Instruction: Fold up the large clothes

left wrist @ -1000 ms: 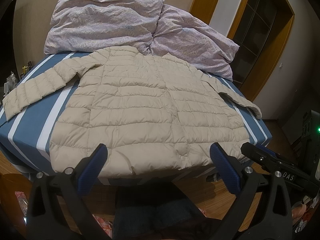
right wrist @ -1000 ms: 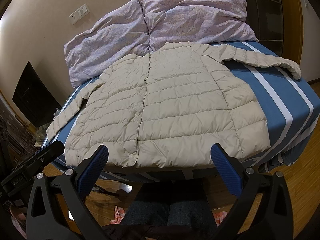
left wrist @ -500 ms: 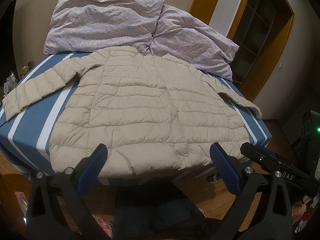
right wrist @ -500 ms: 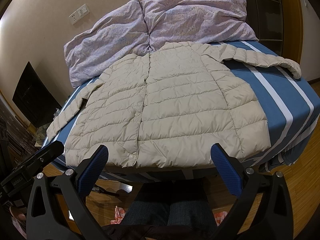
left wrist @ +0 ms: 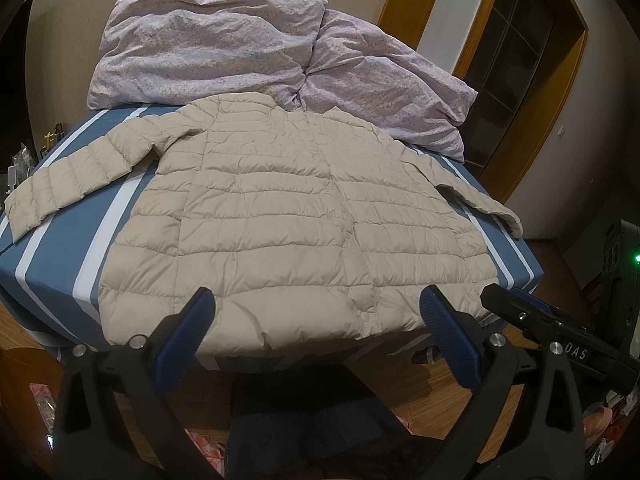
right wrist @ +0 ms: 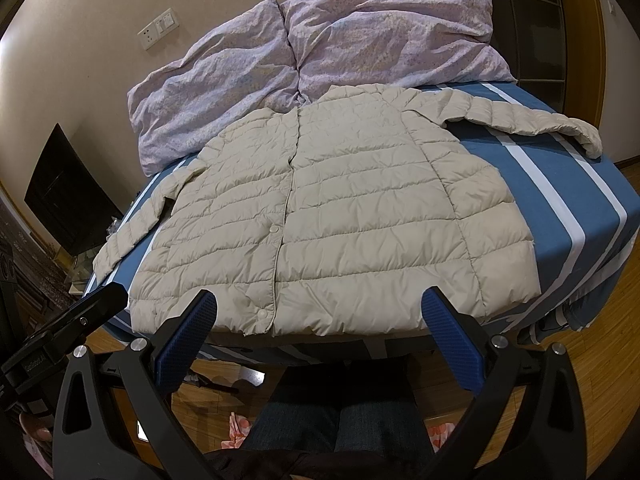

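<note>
A beige quilted puffer jacket [left wrist: 288, 208] lies flat and front side up on the bed, snapped shut, both sleeves spread outward. It also shows in the right wrist view [right wrist: 332, 220]. My left gripper [left wrist: 318, 316] is open and empty, held just before the jacket's hem at the bed's near edge. My right gripper [right wrist: 318, 316] is open and empty, also just short of the hem. The right gripper's body shows at the right of the left wrist view [left wrist: 556, 336]; the left gripper's body shows at the left of the right wrist view [right wrist: 60, 332].
The bed [left wrist: 60, 248] has a blue sheet with white stripes. A lilac duvet [left wrist: 256, 48] is bunched at the head against the wall. A wooden door frame [left wrist: 560, 92] stands right. A dark cabinet [right wrist: 60, 196] stands left of the bed. The person's legs [right wrist: 332, 420] are below, on wooden floor.
</note>
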Motion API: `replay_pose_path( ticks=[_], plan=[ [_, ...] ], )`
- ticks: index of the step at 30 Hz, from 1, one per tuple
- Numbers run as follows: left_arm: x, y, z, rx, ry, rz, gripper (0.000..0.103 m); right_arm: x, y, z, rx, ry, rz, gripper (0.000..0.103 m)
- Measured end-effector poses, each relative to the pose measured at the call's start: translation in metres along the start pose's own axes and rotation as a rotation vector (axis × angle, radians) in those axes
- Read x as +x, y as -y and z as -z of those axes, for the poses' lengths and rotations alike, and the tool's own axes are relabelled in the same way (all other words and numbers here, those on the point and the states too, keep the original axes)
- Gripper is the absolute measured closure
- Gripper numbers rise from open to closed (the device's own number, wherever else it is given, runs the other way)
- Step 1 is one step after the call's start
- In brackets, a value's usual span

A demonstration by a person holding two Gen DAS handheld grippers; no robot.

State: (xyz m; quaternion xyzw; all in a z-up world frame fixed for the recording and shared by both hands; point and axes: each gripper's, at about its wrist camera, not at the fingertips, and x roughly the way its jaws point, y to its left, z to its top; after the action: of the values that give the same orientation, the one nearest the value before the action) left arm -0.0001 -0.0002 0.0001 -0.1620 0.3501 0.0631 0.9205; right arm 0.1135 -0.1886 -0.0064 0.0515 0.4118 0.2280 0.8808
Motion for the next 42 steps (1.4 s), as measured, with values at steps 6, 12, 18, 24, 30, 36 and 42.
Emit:
replay_pose_path(
  ticks=[6,12,18,24,30,36,42],
  plan=[
    [0.0,0.0,0.0,0.0,0.0,-0.001,0.002,-0.001,0.001,0.0,0.001,0.001,0.001,0.001],
    [0.0,0.0,0.0,0.0,0.0,0.0,0.002,-0.001,0.001,-0.001,0.002,0.0,0.001,0.001],
    [0.0,0.0,0.0,0.0,0.001,0.0,0.002,0.0,0.0,-0.002,0.001,0.0,0.001,0.001],
    [0.0,0.0,0.0,0.0,0.0,-0.001,0.002,0.001,0.0,-0.002,0.002,-0.001,0.003,0.001],
    [0.004,-0.003,-0.002,-0.006,-0.013,-0.004,0.002,0.01,0.005,-0.008,0.013,-0.011,0.008,0.001],
    [0.027,-0.012,-0.018,-0.006,-0.037,-0.022,0.002,0.023,0.008,-0.026,0.018,-0.013,0.036,0.001],
    [0.058,-0.024,-0.036,0.01,-0.059,-0.085,0.002,0.041,0.029,-0.046,0.064,0.004,0.082,0.001]
  ],
)
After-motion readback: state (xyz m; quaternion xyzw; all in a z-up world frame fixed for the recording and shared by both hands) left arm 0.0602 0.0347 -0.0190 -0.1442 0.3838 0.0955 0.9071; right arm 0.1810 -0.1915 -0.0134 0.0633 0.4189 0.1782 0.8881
